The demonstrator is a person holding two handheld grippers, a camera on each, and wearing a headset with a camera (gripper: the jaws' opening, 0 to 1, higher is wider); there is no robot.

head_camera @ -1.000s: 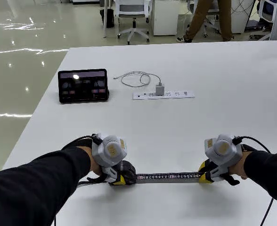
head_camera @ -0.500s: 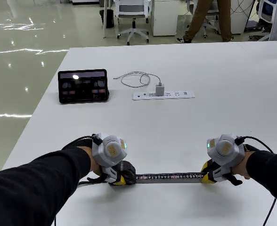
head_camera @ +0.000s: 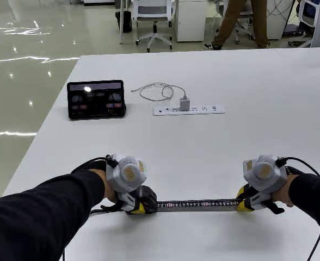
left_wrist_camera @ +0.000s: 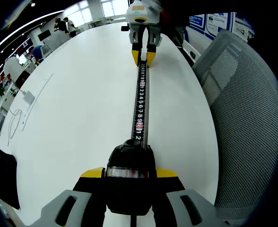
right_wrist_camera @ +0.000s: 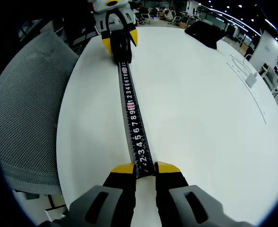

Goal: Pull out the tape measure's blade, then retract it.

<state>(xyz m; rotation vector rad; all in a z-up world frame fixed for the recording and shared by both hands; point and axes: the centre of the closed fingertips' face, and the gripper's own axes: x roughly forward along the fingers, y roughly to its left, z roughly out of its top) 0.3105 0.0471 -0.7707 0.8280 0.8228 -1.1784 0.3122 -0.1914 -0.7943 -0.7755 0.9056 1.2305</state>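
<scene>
A black and yellow tape measure case [head_camera: 144, 198] rests on the white table [head_camera: 203, 147] near its front edge, with my left gripper [head_camera: 140, 207] shut on it. In the left gripper view the case [left_wrist_camera: 129, 176] sits between the yellow fingertips [left_wrist_camera: 93, 172]. The dark numbered blade [head_camera: 196, 205] runs flat to the right along the table. My right gripper [head_camera: 241, 206] is shut on the blade's end. In the right gripper view the blade [right_wrist_camera: 131, 116] stretches from my right gripper [right_wrist_camera: 145, 169] to the far case [right_wrist_camera: 121, 48].
A dark tablet [head_camera: 96, 99] stands at the back left. A white power strip [head_camera: 188, 110] with a charger and a looped cable [head_camera: 159, 90] lies behind mid-table. An office chair [head_camera: 153, 16] and a person's legs [head_camera: 241, 19] are beyond the table. A mesh chair [left_wrist_camera: 245, 118] is close by.
My right gripper has moved to the right with the blade's end, so more blade shows. The left gripper and the case have stayed in place.
</scene>
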